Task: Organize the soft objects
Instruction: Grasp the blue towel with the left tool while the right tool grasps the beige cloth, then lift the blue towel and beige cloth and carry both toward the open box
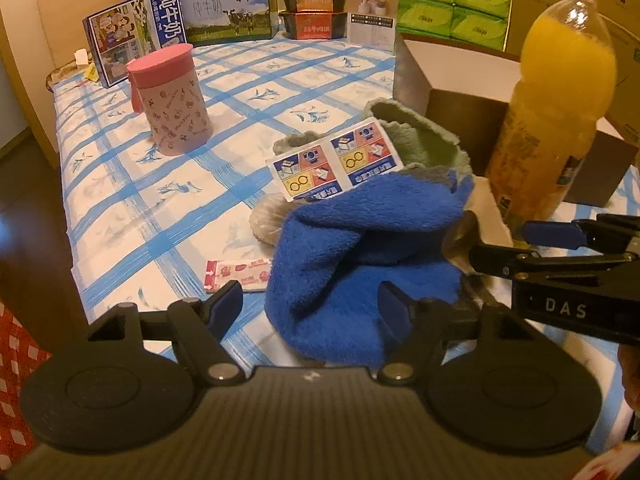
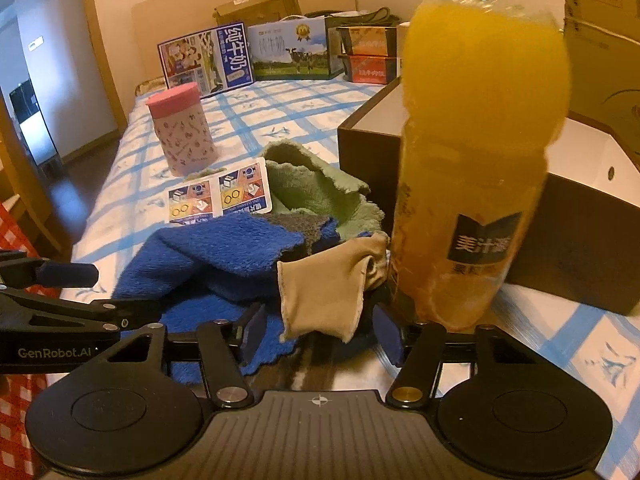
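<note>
Fingers of the left gripper point(image 1: 310, 300) apart astride the blue towel point(image 1: 360, 240), right gripper point(image 2: 320, 332) fingers apart around the beige cloth point(image 2: 324, 296).

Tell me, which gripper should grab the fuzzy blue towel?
Probably the left gripper: its open jaws already straddle the fuzzy blue towel. The right gripper sits over the small tan cloth pouch, close beside the tall orange juice bottle.

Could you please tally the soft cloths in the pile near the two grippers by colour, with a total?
Blue fluffy fleece cloth: 1
Green fuzzy towel: 1
Beige thin fabric piece: 1
Grey fuzzy cloth, mostly buried: 1
Total: 4 cloths that I can tell apart; more may be hidden underneath.
</note>
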`<move>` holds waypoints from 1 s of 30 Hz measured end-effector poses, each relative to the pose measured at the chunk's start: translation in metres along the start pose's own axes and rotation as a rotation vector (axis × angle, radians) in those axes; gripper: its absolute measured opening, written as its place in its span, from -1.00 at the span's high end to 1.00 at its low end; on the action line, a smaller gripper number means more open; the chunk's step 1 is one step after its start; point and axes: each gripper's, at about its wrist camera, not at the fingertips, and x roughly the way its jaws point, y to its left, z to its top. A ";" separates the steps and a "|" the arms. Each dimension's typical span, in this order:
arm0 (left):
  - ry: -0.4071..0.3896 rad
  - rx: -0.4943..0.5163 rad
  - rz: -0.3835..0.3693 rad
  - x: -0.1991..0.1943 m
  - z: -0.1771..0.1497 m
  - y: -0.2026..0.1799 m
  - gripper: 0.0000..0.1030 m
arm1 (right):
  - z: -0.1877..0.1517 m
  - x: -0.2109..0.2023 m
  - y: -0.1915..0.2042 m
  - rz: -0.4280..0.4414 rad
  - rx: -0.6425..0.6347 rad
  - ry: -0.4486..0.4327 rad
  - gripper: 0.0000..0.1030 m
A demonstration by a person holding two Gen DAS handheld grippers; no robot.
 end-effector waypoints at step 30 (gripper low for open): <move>-0.033 -0.033 -0.073 0.016 0.000 0.005 0.87 | -0.003 -0.030 0.007 0.004 -0.121 -0.147 0.88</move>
